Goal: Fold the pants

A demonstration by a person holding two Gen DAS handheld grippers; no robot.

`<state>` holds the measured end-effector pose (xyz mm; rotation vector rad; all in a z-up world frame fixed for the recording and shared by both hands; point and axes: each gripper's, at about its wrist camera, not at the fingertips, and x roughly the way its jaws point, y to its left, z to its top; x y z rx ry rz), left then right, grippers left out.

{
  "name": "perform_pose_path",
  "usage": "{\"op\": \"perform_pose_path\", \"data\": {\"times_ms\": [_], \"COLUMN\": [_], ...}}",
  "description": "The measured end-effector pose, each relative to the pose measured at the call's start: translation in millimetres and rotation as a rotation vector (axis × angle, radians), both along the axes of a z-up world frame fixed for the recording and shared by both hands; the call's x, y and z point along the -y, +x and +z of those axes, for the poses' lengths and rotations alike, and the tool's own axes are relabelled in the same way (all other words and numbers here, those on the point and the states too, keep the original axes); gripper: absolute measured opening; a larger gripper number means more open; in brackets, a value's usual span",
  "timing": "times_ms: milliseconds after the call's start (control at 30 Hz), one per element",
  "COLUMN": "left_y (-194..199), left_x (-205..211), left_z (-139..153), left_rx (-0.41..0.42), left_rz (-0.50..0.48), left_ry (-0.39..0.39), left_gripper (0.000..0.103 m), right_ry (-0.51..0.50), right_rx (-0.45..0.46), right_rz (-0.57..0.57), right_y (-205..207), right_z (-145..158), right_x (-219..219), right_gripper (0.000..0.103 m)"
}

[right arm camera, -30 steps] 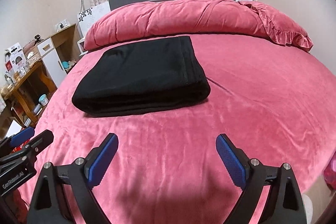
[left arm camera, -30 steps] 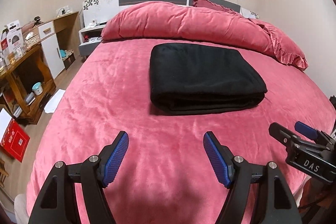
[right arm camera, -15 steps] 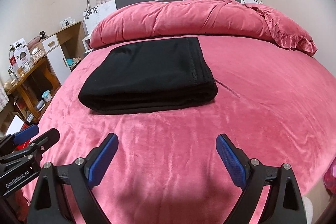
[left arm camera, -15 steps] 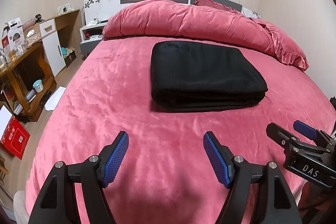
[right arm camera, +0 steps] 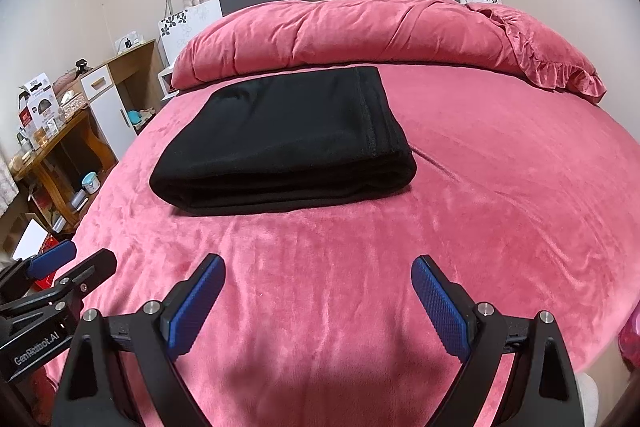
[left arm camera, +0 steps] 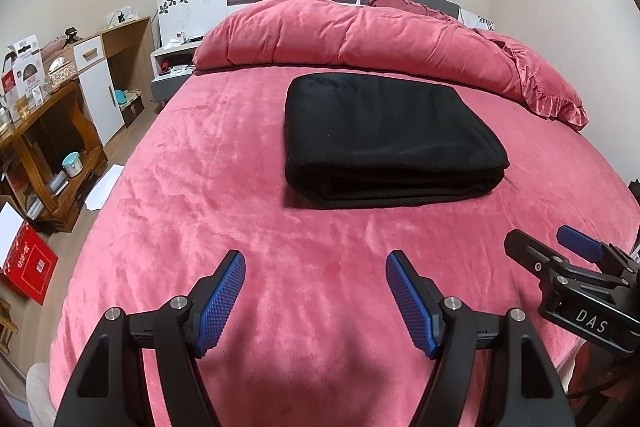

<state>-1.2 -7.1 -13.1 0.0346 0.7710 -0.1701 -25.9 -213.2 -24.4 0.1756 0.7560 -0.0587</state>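
Observation:
The black pants (left arm camera: 384,139) lie folded into a thick flat rectangle in the middle of the pink bed (left arm camera: 208,163); in the right wrist view the black pants (right arm camera: 288,139) sit left of centre. My left gripper (left arm camera: 316,263) hangs open over the bed's near part, well short of the pants, with nothing between its blue pads. My right gripper (right arm camera: 318,267) is also open and empty, equally far back. Each gripper shows at the edge of the other's view: the right gripper (left arm camera: 560,247) and the left gripper (right arm camera: 76,259).
A rolled pink duvet (left arm camera: 360,39) and a frilled pillow (left arm camera: 544,87) lie along the headboard behind the pants. A wooden desk (left arm camera: 44,131) and cabinet (left arm camera: 104,79) with small items stand left of the bed. A red box (left arm camera: 28,267) and white paper (left arm camera: 104,187) lie on the floor.
Both cameras have tilted down a little and drawn back slightly, so the pants sit a bit lower in view. The pants themselves have not moved and both grippers stay open.

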Motion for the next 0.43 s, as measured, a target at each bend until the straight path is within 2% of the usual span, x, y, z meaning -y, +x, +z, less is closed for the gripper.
{"op": "perform_pose_path", "data": {"times_ms": [433], "left_y": [0.7], "left_x": [-0.7], "left_z": [-4.2], "left_rx": [-0.013], "left_rz": [0.003], "left_ry": [0.011], "left_gripper": [0.072], "right_ry": [0.007], "right_rx": [-0.014], "right_rz": [0.002], "right_y": [1.4], "right_z": [-3.5], "right_x": [0.6], "right_gripper": [0.094]}}
